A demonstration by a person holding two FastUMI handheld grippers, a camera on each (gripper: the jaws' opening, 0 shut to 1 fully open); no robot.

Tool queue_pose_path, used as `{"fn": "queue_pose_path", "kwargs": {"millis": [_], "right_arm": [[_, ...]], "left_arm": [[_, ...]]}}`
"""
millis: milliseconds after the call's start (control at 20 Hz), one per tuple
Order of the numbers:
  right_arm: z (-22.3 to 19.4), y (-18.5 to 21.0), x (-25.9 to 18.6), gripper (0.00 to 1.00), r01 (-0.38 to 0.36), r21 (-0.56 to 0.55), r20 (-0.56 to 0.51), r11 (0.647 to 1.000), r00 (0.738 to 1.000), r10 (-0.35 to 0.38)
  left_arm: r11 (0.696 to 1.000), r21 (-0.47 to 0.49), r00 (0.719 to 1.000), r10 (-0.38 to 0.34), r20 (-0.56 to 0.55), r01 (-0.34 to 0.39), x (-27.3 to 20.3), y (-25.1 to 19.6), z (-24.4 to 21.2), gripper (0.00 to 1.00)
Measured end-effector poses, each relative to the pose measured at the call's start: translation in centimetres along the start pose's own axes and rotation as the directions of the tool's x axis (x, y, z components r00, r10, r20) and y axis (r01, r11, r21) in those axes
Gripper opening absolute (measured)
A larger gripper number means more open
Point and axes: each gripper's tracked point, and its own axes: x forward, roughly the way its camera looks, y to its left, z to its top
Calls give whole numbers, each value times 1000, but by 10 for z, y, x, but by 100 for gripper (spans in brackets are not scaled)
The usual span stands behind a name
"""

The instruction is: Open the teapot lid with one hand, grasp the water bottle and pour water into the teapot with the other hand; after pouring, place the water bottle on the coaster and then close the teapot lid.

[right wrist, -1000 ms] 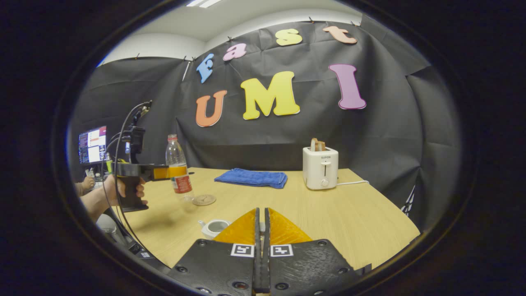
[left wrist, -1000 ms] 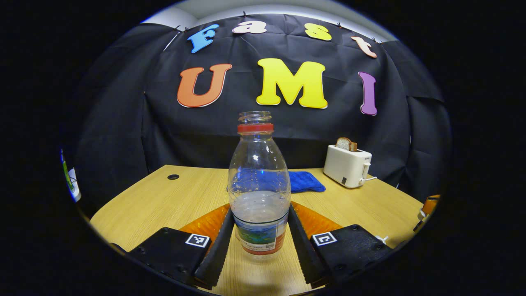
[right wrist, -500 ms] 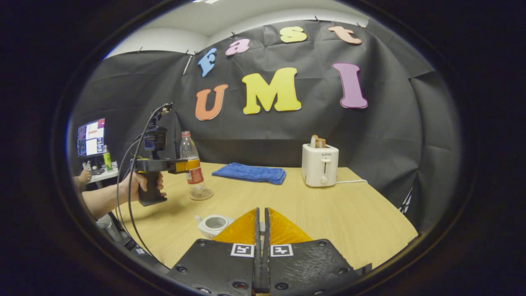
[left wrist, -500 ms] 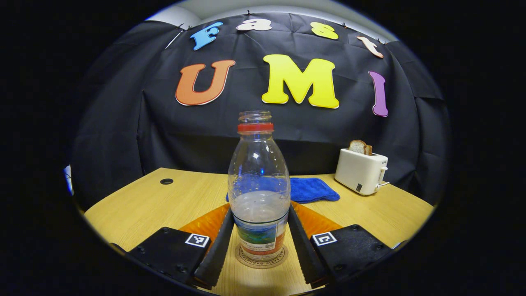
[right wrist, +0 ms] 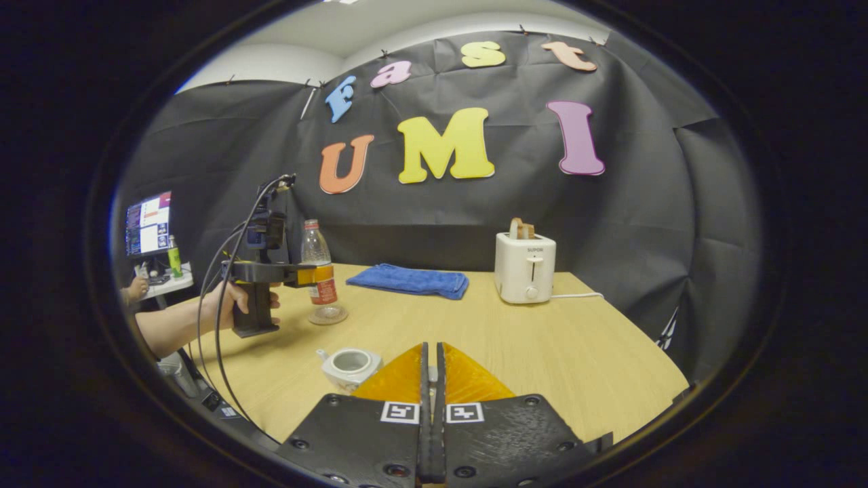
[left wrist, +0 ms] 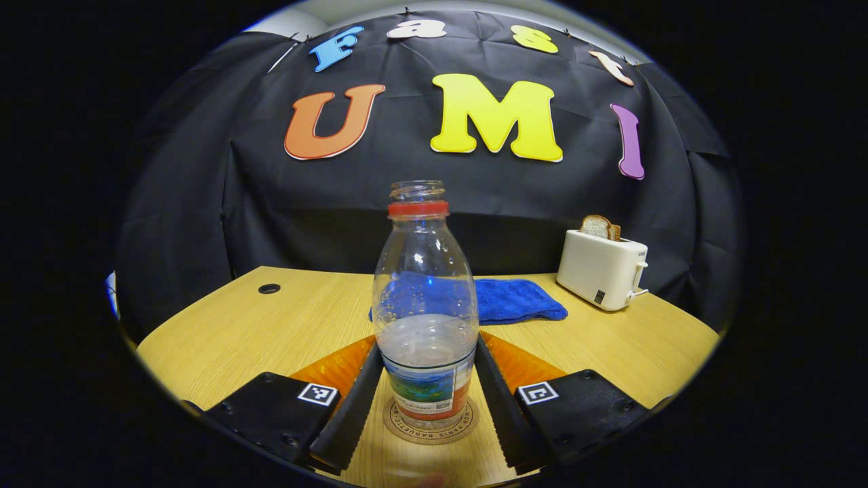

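Observation:
The clear water bottle point(left wrist: 424, 271), uncapped and partly filled, stands upright on the round coaster point(left wrist: 407, 430). My left gripper point(left wrist: 427, 342) is shut on it, with a finger pressed to each side of its label. In the right gripper view a hand point(right wrist: 234, 301) holds that gripper point(right wrist: 308, 274) on the bottle point(right wrist: 313, 240) over the coaster point(right wrist: 327, 316). The white teapot point(right wrist: 349, 366) sits open, just left of my right gripper point(right wrist: 431, 347). Its fingers are closed together on a small pale piece, the teapot lid, most of which is hidden.
A white toaster point(right wrist: 524, 268) with bread in it stands at the back right, its cord trailing right. A blue cloth point(right wrist: 410, 280) lies by the back wall. A monitor point(right wrist: 147, 222) glows beyond the table's left side. A cable hole point(left wrist: 268, 289) is near the far left corner.
The left gripper carried the bottle over to the coaster and lowered it until it stands on it. The right gripper stayed shut above the table near the open teapot.

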Motion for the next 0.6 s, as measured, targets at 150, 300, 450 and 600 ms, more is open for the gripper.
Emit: {"fn": "queue_pose_path", "kwargs": {"millis": [150, 300, 450, 600], "right_arm": [[-1, 2, 0, 0, -3, 1, -1, 1000, 1000, 3], [-1, 4, 0, 0, -6, 1, -3, 1000, 1000, 6], [0, 12, 4, 0, -25, 3, 1, 1000, 1000, 25], [4, 30, 10, 0, -62, -15, 18, 998, 998, 63]], "left_arm": [[1000, -6, 1000, -2, 14, 2, -1, -2, 4, 97], [1000, -4, 1000, -7, 20, 7, -3, -4, 6, 98], [1000, 14, 1000, 0, -7, 0, -8, -2, -3, 98], [1000, 17, 998, 21, -62, -20, -26, 5, -22, 98]]}}
